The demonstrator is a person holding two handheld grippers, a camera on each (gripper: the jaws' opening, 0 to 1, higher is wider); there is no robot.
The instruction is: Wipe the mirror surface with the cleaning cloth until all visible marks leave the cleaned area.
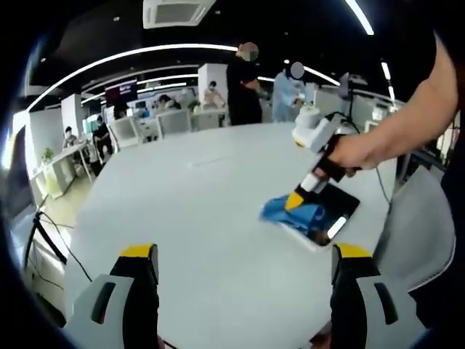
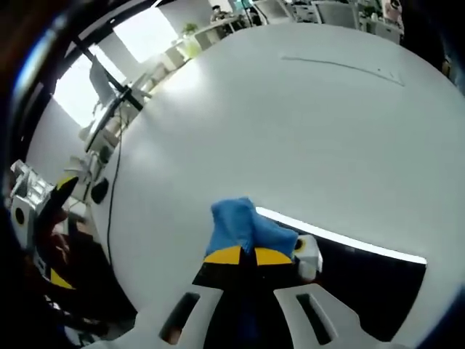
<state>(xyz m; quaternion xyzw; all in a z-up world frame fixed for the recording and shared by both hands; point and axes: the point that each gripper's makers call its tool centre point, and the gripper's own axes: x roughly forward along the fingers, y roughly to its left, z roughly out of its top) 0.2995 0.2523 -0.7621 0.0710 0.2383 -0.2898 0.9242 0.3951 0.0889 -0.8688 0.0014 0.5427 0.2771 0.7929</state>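
You had the right gripper (image 1: 296, 200) down on the near-left edge of the mirror (image 1: 341, 207), its yellow-tipped jaws pinched together on the blue cleaning cloth (image 1: 294, 213). The mirror lay flat on the white table (image 1: 196, 218), toward your right side, with a chair (image 1: 410, 225) just beyond the table edge. In the right gripper view, the cloth (image 2: 243, 229) was bunched at the jaw tips of the right gripper (image 2: 251, 256) and pressed at the mirror's (image 2: 363, 283) pale border, partly on the glass and partly on the table (image 2: 290, 123). Your left gripper (image 1: 243, 262) hung above bare table in front of you, well apart from the mirror, its jaws spread and gripping nothing. Judged from cloth position, wiping was under way at one corner; most of the dark glass lay uncovered on the far side of the cloth. I could not tell whether marks remained, since the surface read mostly black with a ceiling-light reflection and the detail was too small. I counted the task as unfinished: the rest of the glass likely needed passes. Mirror and cloth both sat within the workspace.
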